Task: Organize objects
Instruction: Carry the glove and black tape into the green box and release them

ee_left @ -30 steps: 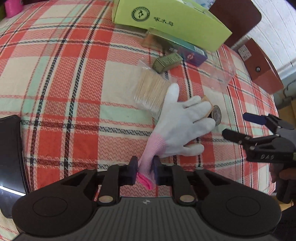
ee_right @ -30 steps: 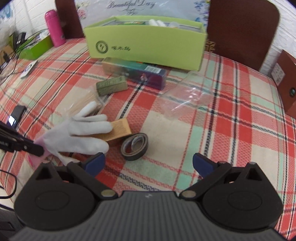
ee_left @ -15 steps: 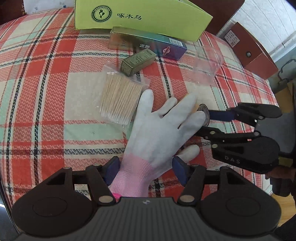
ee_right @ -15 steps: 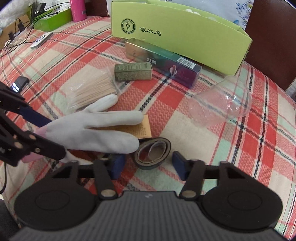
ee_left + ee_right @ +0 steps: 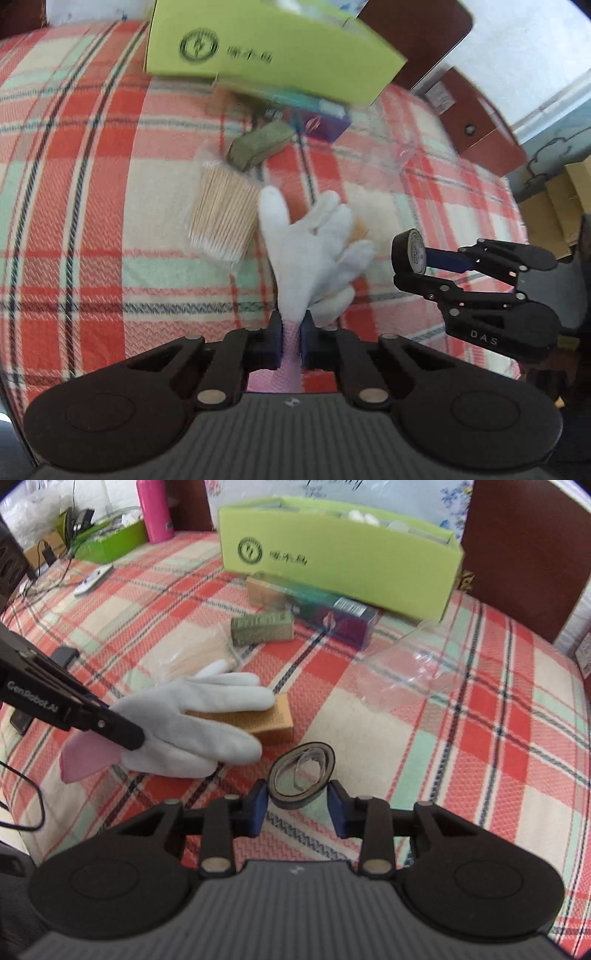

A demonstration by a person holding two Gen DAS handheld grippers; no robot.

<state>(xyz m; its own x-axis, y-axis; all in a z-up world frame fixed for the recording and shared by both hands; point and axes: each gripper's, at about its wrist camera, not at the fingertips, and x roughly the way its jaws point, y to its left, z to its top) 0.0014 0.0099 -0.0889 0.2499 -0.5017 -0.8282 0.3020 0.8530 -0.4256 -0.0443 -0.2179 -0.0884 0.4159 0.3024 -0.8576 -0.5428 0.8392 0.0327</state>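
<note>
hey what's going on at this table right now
A person is tidying a cluttered plaid-covered table with two handheld grippers. The left gripper is shut on the pink cuff of a white glove. The right gripper is closing on a roll of black tape, with its pads at the roll's sides. A green box stands at the back.

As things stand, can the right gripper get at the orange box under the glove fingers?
Probably not yet. The right gripper has its jaws closing on the tape roll, so it's occupied. The white glove, pinched at its cuff by the left gripper, has its fingers draped over the orange box.
</note>
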